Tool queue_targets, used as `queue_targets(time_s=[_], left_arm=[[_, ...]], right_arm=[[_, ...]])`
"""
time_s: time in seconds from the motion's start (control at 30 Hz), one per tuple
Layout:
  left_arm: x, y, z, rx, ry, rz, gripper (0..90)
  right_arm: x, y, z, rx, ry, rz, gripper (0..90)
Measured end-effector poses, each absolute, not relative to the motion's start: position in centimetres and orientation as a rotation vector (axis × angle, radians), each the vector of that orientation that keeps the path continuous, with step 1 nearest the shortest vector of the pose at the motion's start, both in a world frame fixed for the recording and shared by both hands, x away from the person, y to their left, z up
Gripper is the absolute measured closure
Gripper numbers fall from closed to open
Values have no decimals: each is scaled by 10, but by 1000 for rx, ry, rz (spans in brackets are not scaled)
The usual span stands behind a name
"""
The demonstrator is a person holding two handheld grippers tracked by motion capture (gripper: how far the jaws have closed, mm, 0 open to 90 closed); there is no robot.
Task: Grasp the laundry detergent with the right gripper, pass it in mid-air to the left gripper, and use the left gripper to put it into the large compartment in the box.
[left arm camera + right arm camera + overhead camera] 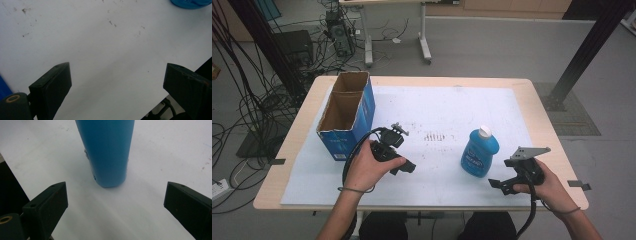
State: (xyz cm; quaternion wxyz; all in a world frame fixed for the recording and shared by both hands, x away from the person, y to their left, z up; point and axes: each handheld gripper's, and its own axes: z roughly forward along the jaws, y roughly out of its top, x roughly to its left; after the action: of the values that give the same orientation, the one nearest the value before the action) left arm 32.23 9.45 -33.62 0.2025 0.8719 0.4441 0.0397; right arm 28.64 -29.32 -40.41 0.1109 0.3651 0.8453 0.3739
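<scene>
The blue bottle (480,152) stands right of the counter's (522,85) centre; a cardboard box (346,116) sits near the left edge. The right tool (498,184), wide open and empty, is aimed at the bottle unobstructed; the left tool (408,168) is likewise held open, empty.

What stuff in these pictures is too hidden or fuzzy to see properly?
- Words on the blue bottle's label: too small and blurred in the high view.
- The bottle's top: cut off by the upper edge in the right gripper view, where it stands ahead of the open right tongs.
- Inside of the cardboard box: its bottom is hidden by its own walls.
- Left tongs: open over the white mat, bottle cut off at the edge.
</scene>
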Motion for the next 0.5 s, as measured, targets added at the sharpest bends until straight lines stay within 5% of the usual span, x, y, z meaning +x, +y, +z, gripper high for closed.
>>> queue_targets(time_s=[0.5], left_arm=[[320,95,-337,2431,1248,106,84]], right_arm=[[285,-289,-418,1078,2392,1237,47]])
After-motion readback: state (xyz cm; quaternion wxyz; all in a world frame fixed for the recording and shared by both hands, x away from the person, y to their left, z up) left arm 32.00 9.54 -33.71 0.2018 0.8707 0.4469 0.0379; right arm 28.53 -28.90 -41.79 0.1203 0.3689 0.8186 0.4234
